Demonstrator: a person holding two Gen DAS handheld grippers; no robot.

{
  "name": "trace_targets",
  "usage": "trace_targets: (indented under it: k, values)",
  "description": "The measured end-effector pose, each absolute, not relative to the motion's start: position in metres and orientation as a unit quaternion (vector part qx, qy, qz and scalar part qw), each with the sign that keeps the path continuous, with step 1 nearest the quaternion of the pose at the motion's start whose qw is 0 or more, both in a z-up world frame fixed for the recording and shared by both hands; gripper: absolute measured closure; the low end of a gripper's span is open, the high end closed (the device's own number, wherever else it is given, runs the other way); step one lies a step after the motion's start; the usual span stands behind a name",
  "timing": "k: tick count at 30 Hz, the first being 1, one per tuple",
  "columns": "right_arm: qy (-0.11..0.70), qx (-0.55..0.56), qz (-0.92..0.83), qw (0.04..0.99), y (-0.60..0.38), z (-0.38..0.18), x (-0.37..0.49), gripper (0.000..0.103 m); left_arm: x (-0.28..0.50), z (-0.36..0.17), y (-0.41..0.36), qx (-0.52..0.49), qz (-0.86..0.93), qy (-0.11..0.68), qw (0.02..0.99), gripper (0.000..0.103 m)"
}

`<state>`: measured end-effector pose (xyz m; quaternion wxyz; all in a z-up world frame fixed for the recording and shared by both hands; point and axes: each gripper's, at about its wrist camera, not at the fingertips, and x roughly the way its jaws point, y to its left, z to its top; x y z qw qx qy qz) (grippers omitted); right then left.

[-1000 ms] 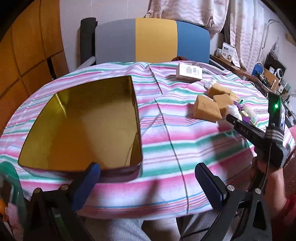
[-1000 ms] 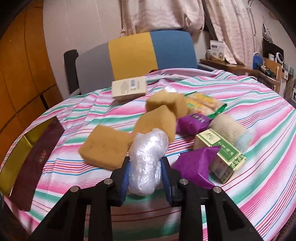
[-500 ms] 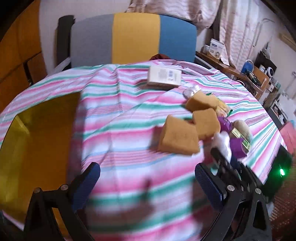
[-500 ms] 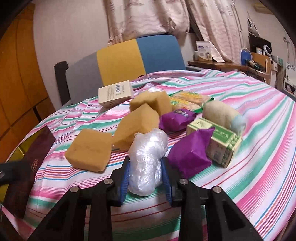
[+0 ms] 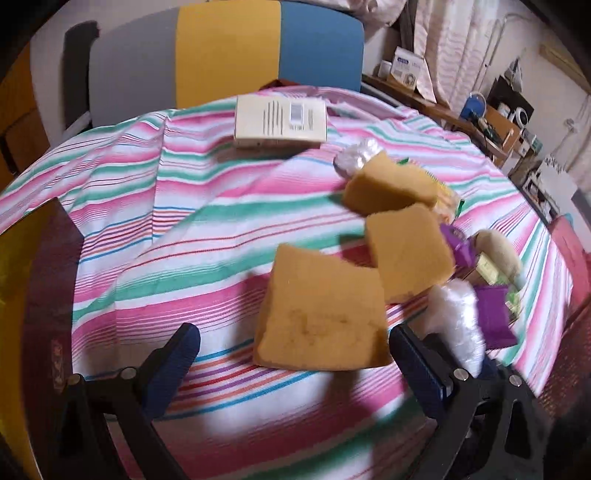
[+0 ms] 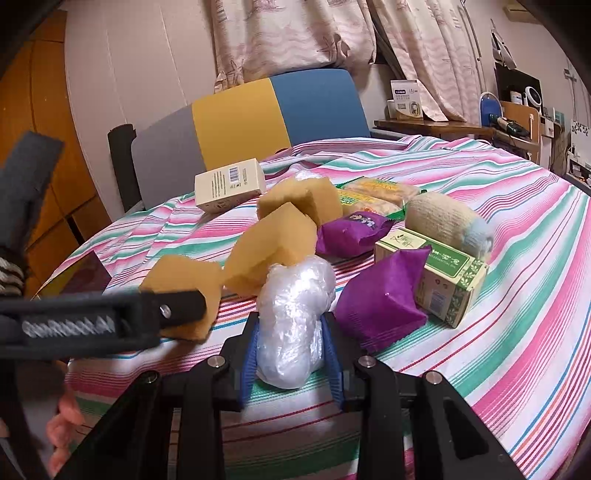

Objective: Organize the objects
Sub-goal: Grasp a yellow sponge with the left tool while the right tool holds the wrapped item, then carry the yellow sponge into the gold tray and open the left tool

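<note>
Right wrist view: my right gripper (image 6: 291, 354) pinches a clear plastic-wrapped bundle (image 6: 295, 314) between its blue pads, resting on the cloth. My left gripper (image 5: 295, 365) hangs spread wide, the nearest yellow sponge (image 5: 321, 314) just ahead between its open fingers, untouched. I judge the sorting barely begun: next I must lower the left jaws around that sponge and close, then carry it to the gold box (image 5: 14, 295) far to their left. Striped tablecloth (image 5: 184, 221); a tricolour chair (image 5: 229, 51) and curtains (image 6: 295, 33) beyond.
</note>
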<state>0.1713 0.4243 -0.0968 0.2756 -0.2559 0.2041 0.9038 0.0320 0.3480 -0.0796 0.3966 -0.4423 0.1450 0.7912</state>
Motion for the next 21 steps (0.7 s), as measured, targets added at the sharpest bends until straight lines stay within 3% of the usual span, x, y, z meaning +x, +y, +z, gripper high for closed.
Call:
trace_targets:
  k: [4, 8, 21]
  values:
    - [0.204, -0.255, 0.904, 0.276, 0.424, -0.097, 0.171, 0.071, 0.036, -0.083, 0.345, -0.421, 0.797, 0.153, 0.405, 0.002]
    - [0.202, -0.255, 0.904, 0.277, 0.423, -0.097, 0.171, 0.071, 0.047, -0.079, 0.341, -0.408, 0.785, 0.145, 0.442, 0.037]
    - [0.196, -0.257, 0.904, 0.280, 0.422, -0.097, 0.171, 0.071, 0.046, -0.077, 0.289, -0.426, 0.803, 0.069, 0.411, 0.043]
